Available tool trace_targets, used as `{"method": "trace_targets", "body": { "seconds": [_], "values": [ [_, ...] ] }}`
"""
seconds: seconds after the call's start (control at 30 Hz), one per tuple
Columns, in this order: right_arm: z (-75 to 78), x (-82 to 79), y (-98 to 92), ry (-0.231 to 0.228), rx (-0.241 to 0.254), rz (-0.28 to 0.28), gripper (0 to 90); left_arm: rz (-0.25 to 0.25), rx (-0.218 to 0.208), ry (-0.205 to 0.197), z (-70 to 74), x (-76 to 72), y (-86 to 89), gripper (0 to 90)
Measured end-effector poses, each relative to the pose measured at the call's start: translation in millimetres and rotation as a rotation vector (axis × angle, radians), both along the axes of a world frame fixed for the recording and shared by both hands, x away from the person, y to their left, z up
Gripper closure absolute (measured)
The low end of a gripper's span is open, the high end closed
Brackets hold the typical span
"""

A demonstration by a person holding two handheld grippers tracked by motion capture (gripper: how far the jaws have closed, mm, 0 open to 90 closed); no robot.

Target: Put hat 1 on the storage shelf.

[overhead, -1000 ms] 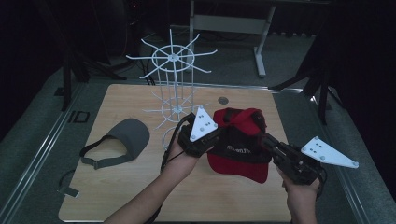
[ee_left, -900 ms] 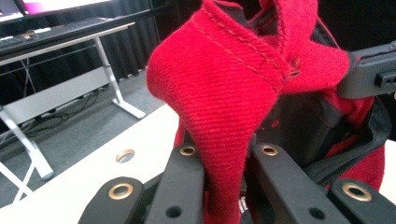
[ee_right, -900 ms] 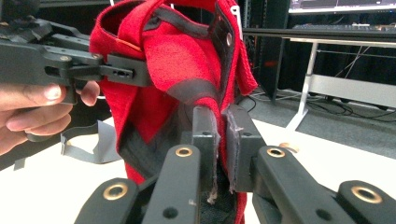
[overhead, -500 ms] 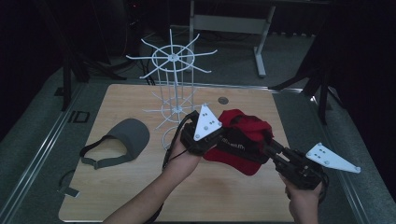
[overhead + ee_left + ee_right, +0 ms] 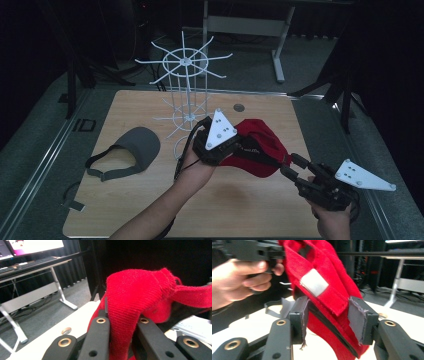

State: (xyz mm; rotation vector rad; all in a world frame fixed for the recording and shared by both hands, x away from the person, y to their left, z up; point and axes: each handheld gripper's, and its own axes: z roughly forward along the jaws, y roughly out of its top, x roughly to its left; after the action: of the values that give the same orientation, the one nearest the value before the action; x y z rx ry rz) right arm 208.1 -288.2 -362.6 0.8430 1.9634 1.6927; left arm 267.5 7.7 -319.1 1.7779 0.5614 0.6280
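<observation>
Left gripper [image 5: 235,150] jaws pinching red fabric cap [image 5: 257,150], holding it above wooden tabletop [image 5: 130,107]. Right gripper [image 5: 325,317] jaws just opening, spread, cap's strap edge between them, unpressed. Cap stretches left-to-right between grippers.

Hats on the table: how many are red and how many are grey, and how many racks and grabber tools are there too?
Red cap: 1
Grey visor: 1
White wire rack: 1
Grippers, left and right: 2
Total: 5
</observation>
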Motion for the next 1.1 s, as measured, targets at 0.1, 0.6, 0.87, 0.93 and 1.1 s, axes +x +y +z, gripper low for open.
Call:
{"method": "trace_targets", "body": {
  "seconds": [0.1, 0.6, 0.87, 0.93, 1.1],
  "values": [
    [3.5, -3.3, 0.7, -0.024, -0.002, 0.03, 48.1, -0.004, -0.012, 0.004, 1.2, 0.3, 2.1, 87.7],
    [11.6, 15.1, 6.3, -0.023, -0.061, 0.035, 54.5, -0.141, -0.03, 0.009, -7.6, -5.0, 20.2, 87.6],
    [15.0, 21.4, 27.0, -0.036, -0.122, 0.096, 56.0, -0.215, -0.038, 0.025, -8.6, -8.2, 19.4, 87.6],
    [15.5, 22.4, 31.4, -0.05, -0.138, 0.105, 56.3, -0.222, -0.041, 0.032, -8.2, -8.2, 18.6, 87.6],
    [17.8, 22.6, 38.4, -0.09, -0.153, 0.132, 61.3, -0.237, -0.045, 0.042, -8.6, -8.7, 15.3, 87.5]
  ]
}}
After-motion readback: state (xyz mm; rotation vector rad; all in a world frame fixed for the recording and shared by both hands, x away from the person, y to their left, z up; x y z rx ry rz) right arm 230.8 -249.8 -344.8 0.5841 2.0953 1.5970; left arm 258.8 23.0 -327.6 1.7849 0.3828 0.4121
